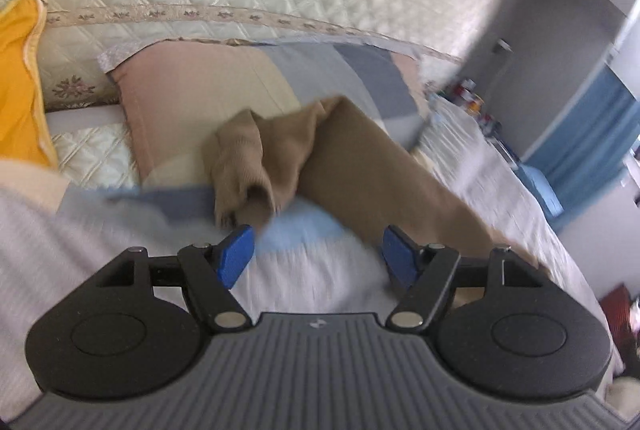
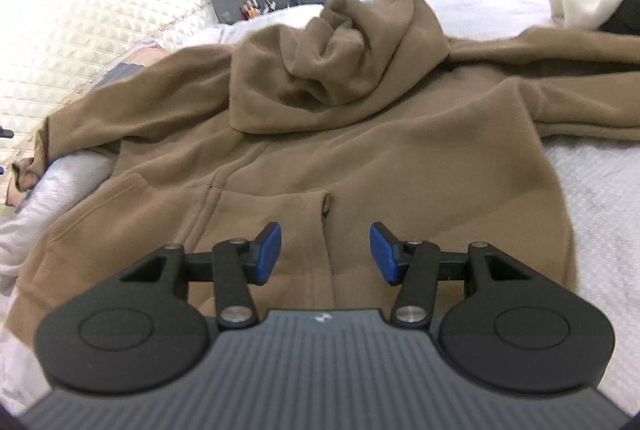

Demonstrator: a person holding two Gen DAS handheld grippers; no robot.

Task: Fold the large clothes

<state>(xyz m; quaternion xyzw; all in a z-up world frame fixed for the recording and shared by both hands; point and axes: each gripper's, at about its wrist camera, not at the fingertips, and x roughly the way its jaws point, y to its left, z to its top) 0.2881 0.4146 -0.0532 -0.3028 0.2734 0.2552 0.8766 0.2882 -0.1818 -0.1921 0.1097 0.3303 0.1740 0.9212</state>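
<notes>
One brown hoodie (image 2: 320, 150) lies spread on the bed (image 2: 600, 198), hood (image 2: 336, 70) toward the far curtain, body running lengthwise away from the right gripper (image 2: 325, 254). Both grippers stand spread and empty (two in all). The left gripper (image 1: 318, 258) hovers just short of the sleeve cuff (image 1: 240, 182), which points back toward it, with open bedding on either side.

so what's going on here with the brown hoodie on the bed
A person with a gripper in each hand is folding a brown hoodie spread front-up on a bed. The left gripper is open and empty, just short of the sleeve cuff, which lies crumpled near a pillow. The right gripper is open over the hoodie's lower front near the pocket, holding nothing. The hood is bunched up and no fold shows yet.
</notes>
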